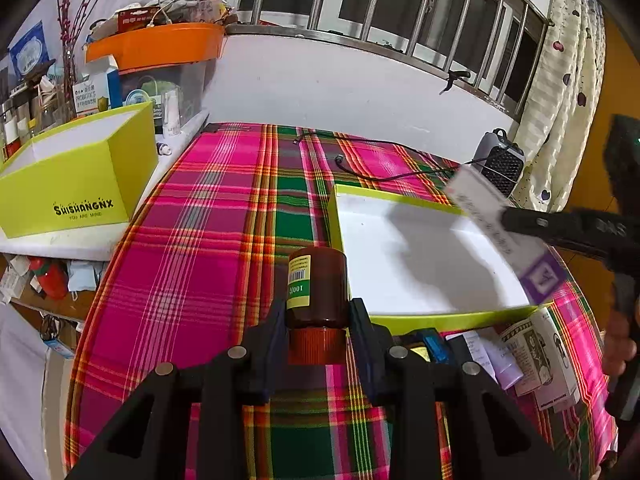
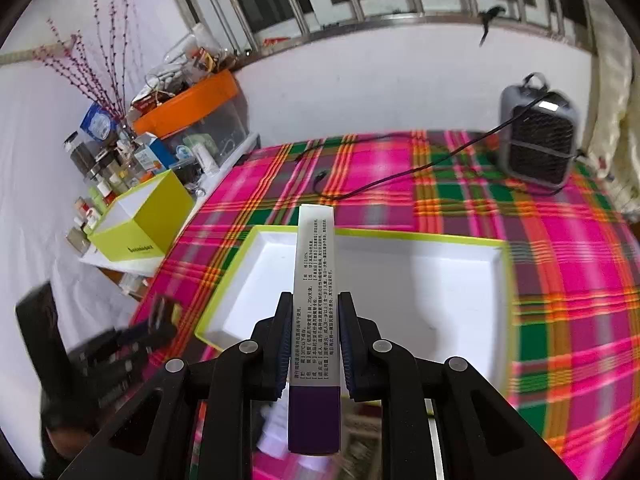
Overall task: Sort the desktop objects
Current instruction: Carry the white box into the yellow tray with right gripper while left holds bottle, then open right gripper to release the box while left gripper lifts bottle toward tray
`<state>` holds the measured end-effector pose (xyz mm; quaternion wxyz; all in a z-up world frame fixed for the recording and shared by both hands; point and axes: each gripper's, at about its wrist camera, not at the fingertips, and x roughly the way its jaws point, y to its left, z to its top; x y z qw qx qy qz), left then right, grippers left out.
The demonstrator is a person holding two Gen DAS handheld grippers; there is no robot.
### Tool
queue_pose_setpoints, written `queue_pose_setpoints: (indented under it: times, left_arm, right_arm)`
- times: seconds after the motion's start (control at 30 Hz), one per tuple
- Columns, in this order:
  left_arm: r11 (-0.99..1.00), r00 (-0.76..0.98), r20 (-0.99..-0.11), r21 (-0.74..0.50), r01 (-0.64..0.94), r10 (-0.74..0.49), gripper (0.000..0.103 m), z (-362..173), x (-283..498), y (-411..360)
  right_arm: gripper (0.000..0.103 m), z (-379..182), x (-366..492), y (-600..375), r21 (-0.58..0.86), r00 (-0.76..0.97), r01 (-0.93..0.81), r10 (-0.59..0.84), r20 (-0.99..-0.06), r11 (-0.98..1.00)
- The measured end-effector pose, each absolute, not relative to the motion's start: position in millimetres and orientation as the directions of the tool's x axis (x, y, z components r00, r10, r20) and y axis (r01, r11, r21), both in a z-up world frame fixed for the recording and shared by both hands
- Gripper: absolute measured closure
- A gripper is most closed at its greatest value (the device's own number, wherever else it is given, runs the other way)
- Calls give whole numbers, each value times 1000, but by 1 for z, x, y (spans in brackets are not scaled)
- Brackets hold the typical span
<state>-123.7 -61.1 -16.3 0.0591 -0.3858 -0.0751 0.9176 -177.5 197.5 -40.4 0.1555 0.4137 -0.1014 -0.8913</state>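
The brown bottle lies clamped between the fingers of the left gripper, its ribbed red-brown cap toward the camera and its yellow-green label with a barcode on the upper left side. The long white carton with a purple end is pinched between the blue-padded fingers of the right gripper, its printed face up and its purple end nearest the camera; it reaches forward over the shallow lime-edged tray.

That tray sits ahead and to the right of the left gripper, its white floor bare. In the left wrist view the carton hangs above the tray's far right corner. Just right of the left gripper, against the tray's near rim, lies a cluster of small medicine boxes.

All this is on a pink, green and orange plaid cloth. Far ahead of the right gripper stands a small grey heater with a black cord. To the left, off the cloth, sits a tall lime box, with an orange-lidded bin behind it.
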Motion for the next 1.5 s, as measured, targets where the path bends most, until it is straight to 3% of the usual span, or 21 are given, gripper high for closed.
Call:
queue_pose_setpoints:
  times: [0.83,1.5]
  left_arm:
    - [-981,-696,-702,-192,-19,151,71,-13,-102,-74]
    - [-981,-699,-693,-180,-73,179,71,3,-99,-48]
  right_arm:
    - [79,-102,-260,115,480,-464,48,-445,-766,-876]
    - [76,-83,-226,152,610,-461,98,-579,-672,-786]
